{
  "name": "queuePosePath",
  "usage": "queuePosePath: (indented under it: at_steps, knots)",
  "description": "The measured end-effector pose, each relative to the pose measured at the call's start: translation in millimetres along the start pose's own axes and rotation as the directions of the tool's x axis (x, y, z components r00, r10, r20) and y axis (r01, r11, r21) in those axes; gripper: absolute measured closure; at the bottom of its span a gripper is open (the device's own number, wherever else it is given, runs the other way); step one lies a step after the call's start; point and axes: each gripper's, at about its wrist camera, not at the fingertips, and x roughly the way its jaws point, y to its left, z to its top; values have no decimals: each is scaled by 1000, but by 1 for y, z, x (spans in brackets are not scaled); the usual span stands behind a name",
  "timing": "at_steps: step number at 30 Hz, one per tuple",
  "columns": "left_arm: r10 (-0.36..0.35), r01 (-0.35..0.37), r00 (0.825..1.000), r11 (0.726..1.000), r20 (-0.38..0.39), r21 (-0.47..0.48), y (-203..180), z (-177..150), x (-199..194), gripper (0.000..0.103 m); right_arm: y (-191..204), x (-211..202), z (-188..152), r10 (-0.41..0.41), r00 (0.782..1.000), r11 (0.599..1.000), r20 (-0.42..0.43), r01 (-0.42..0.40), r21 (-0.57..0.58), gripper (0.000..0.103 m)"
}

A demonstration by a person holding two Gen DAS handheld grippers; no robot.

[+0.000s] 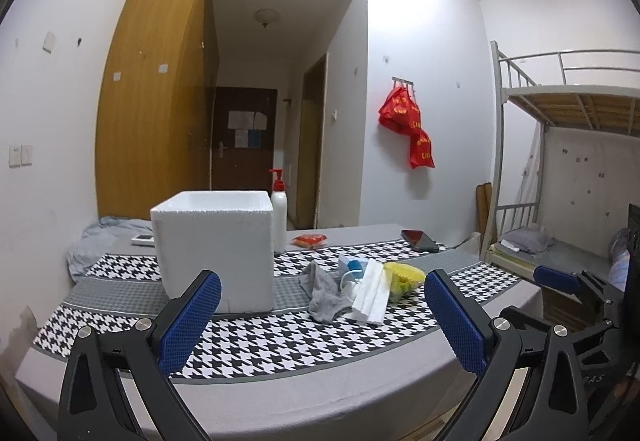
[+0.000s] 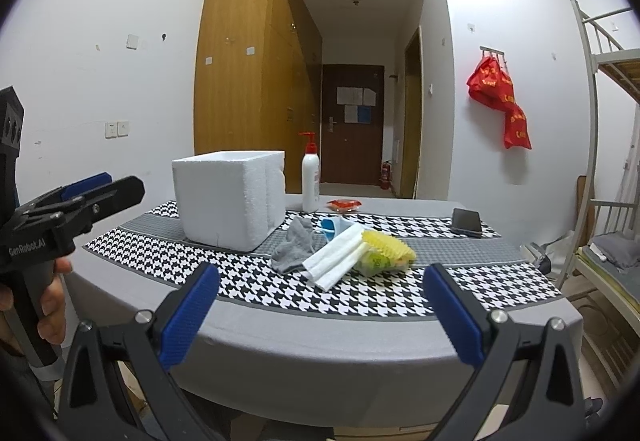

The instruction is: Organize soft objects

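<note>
Left gripper [image 1: 322,315]: jaws spread wide, nothing between them; held short of the table's near edge, apart from every item; in the right wrist view it shows from the side at far left, a hand [image 2: 52,301] on its grip
Right gripper [image 2: 320,305]: jaws wide apart, empty; held before the table edge, touching nothing
Table [image 2: 320,345]: grey cover, with a black-and-white houndstooth cloth [image 2: 280,289] laid across it
Sock [image 1: 322,295]: grey, crumpled, flat on the cloth just right of the foam box, its right edge against the tissue
Tissue [image 1: 372,295]: white folded sheets, lying over the sock's edge and leaning on the yellow piece
Yellow ruffled piece [image 2: 388,247]: sits on a green-and-yellow packet, just right of the tissue
Face mask [image 2: 336,227]: blue and white, behind the tissue, partly hidden by it
Foam box [image 1: 216,249]: white, open-topped, upright on the cloth, left of the soft pile; inside not visible
Pump bottle [image 2: 311,177]: white with red pump, upright just behind the box's right corner
Red packet [image 1: 309,240]: small, on bare grey cover past the pile
Phone [image 2: 466,222]: dark, lying flat at the far right of the cloth, well apart from the pile
Beyond: wooden wardrobe [image 2: 248,61], red bags [image 1: 408,125] hanging on the wall, bunk bed [image 1: 560,121] at right
</note>
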Motion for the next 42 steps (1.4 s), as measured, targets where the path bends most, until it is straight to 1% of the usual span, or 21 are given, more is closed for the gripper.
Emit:
queuePosePath:
  at_steps: [6,8,11,16,23,26,32,35,42]
  knots:
    - [-10,9,999,1000,-30,-26,7,0,13,1,-5,6,0,-16,1000,1000,-13,16,11,0]
    - [0,0,999,1000,-34,-15,7,2,19,1,-7,10,1,-17,1000,1000,-18,18,14,0]
    - [-3,3,999,1000,-38,-2,5,3,30,1,-10,19,2,-19,999,1000,-29,19,14,0]
    - [-30,32,997,999,-73,15,1,2,50,1,-16,37,3,-23,998,1000,-54,24,10,0]
    - [-39,44,991,998,-127,39,-1,2,76,1,-28,56,4,-38,996,999,-85,40,20,0]
    - [-41,49,986,998,-159,45,-1,1,88,1,-33,63,4,-40,994,999,-98,42,23,0]
    - [-49,65,972,996,-231,63,-2,-4,116,1,-39,78,0,-34,990,998,-135,40,39,0]
    - [-63,78,962,996,-264,50,1,-6,127,1,-40,84,-1,-21,989,998,-146,29,56,0]
    - [-80,100,947,994,-311,49,3,-6,144,1,-36,100,-2,7,984,998,-178,3,55,0]
